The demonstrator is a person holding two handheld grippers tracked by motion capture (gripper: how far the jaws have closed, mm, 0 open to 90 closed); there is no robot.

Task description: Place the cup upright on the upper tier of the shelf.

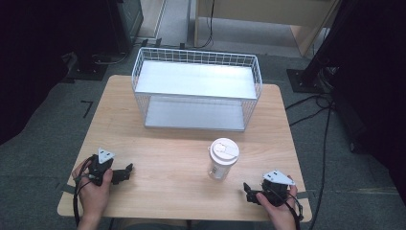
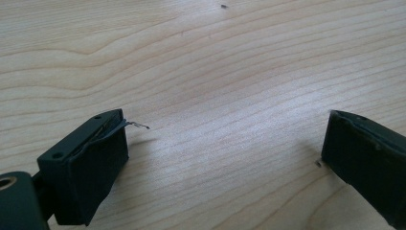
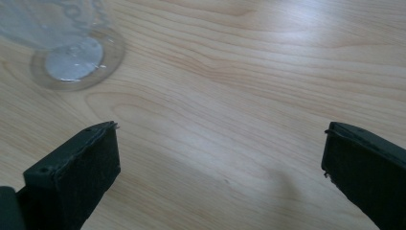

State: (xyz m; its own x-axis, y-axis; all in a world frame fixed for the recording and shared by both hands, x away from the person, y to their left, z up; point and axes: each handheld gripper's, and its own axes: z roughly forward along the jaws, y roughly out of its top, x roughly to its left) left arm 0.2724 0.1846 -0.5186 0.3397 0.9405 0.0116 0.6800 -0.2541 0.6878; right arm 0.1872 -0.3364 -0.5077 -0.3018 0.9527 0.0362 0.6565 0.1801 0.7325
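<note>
A clear plastic cup with a white lid stands upright on the wooden table, right of centre. Its clear base shows at the top left of the right gripper view. My left gripper rests near the table's front left, held in a hand, jaws wide apart over bare wood. My right gripper lies at the front right, a little below and right of the cup, also open with nothing between its jaws.
A white wire basket with two flat white shelves stands across the back of the table. Cables run over the grey floor to the right. Dark equipment stands at the far left and right.
</note>
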